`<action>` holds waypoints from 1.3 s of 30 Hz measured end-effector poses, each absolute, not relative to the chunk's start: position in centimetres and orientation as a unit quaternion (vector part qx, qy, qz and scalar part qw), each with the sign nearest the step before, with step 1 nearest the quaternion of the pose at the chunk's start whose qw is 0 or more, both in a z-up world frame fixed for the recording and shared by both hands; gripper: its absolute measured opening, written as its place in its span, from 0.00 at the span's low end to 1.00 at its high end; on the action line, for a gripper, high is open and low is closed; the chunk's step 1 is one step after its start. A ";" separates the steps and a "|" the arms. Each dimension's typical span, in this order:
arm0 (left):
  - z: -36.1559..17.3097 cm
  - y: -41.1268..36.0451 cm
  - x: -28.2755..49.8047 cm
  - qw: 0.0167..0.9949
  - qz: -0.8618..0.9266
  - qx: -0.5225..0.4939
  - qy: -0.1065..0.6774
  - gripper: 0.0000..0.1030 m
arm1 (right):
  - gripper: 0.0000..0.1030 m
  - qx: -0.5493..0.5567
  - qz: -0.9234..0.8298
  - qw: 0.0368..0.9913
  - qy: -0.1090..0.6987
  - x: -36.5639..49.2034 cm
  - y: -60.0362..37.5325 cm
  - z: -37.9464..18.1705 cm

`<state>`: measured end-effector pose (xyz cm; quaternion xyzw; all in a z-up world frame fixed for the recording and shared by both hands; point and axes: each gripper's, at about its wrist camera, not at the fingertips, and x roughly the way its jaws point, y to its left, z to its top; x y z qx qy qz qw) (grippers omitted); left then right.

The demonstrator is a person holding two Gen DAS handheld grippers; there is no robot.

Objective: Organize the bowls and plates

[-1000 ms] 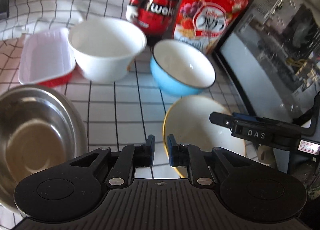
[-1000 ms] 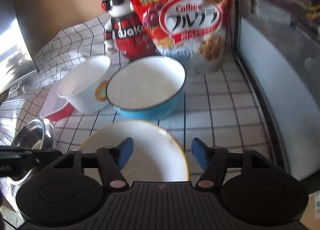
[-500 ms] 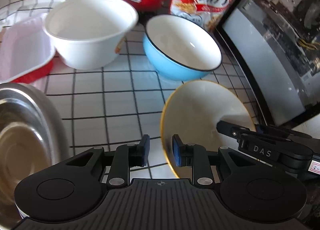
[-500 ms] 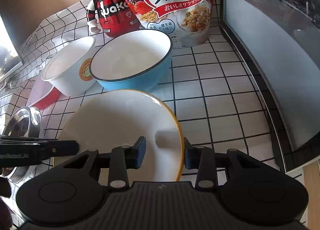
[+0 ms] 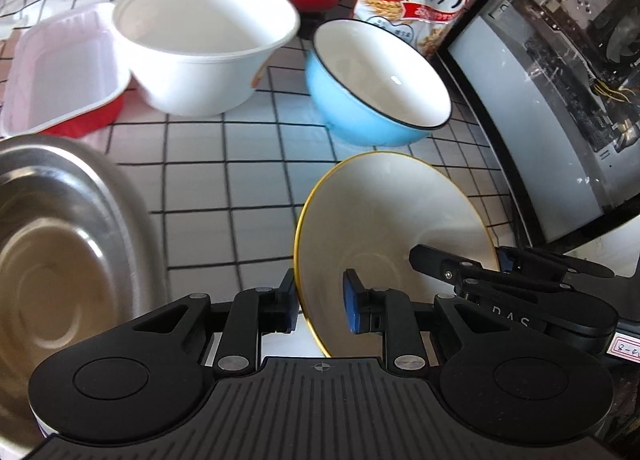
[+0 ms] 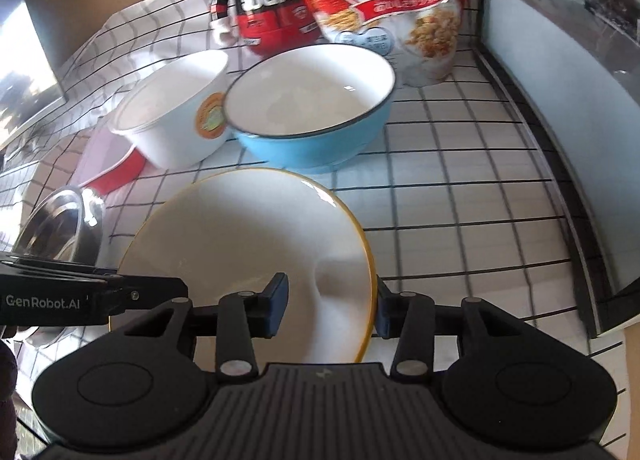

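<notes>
Around the yellow-rimmed plate [image 6: 248,244], both grippers have closed in: left gripper [image 5: 320,306] narrow, right gripper [image 6: 330,310] opening, rim between each.

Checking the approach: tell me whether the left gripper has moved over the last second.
Yes. The left gripper came forward and down toward the blue bowl; it now straddles the yellow-rimmed plate's rim.

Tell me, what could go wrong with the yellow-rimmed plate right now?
Both tongs straddle the plate's rim, and the right tongs are opening with the rim between their pads, so the plate might slip. The blue bowl sits just behind it, so a sliding plate could knock it.
</notes>
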<state>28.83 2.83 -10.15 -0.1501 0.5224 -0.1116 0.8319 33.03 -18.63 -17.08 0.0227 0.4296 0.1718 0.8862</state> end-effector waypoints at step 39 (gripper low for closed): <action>-5.6 2.7 42.2 0.832 -0.065 -0.190 0.517 0.24 | 0.46 0.090 0.123 0.903 0.402 42.7 -21.7 -10.5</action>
